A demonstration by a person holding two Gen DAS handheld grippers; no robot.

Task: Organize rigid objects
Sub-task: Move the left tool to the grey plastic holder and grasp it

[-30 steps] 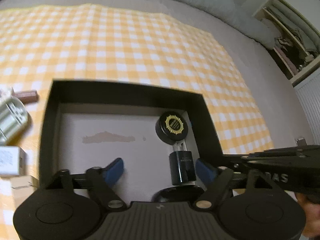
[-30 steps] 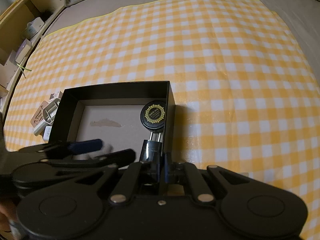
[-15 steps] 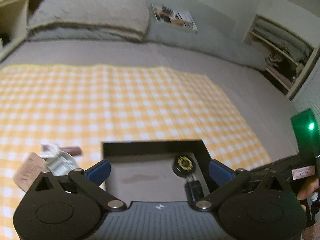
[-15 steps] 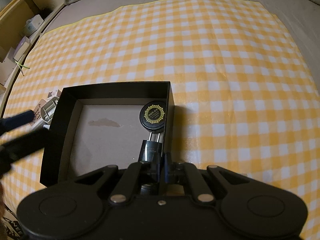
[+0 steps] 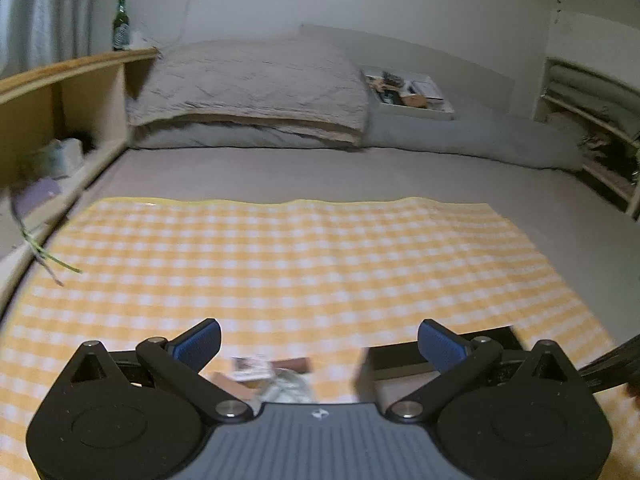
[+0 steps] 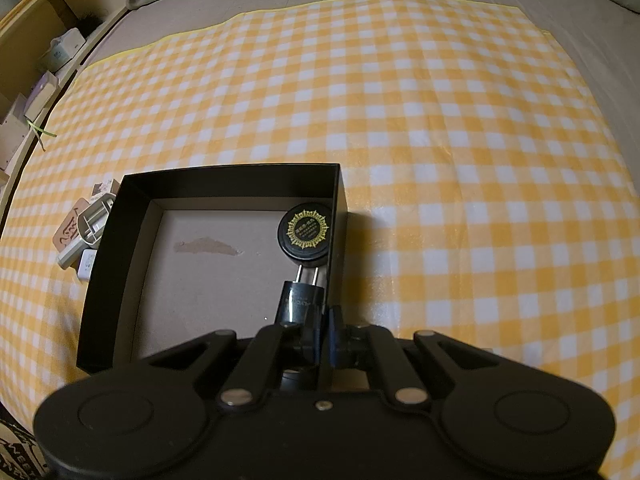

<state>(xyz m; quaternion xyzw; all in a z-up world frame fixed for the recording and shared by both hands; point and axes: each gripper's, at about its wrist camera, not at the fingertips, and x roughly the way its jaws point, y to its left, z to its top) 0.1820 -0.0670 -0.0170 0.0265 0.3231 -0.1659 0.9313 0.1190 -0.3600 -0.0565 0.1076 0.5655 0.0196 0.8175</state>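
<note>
A black open box (image 6: 132,240) lies on the yellow checked cloth (image 6: 400,120). Inside it, against the right wall, are a round black tin with a gold emblem (image 6: 306,234) and a black plug adapter (image 6: 300,300). My right gripper (image 6: 322,328) is shut on the box's right wall near its front corner. My left gripper (image 5: 318,344) is open and empty, raised above the cloth; below it lie small objects (image 5: 256,366), and the box corner (image 5: 400,354) shows at its right.
Left of the box lie a grey plastic holder (image 6: 90,226), a tan patterned box (image 6: 68,230) and a white charger (image 6: 86,264). A wooden shelf (image 5: 60,92) runs along the left. Pillows (image 5: 256,84) and a white tray (image 5: 408,92) lie at the bed's far end.
My left gripper has lifted out of the box, moved left and tilted up toward the far wall. My right gripper and the box have stayed still.
</note>
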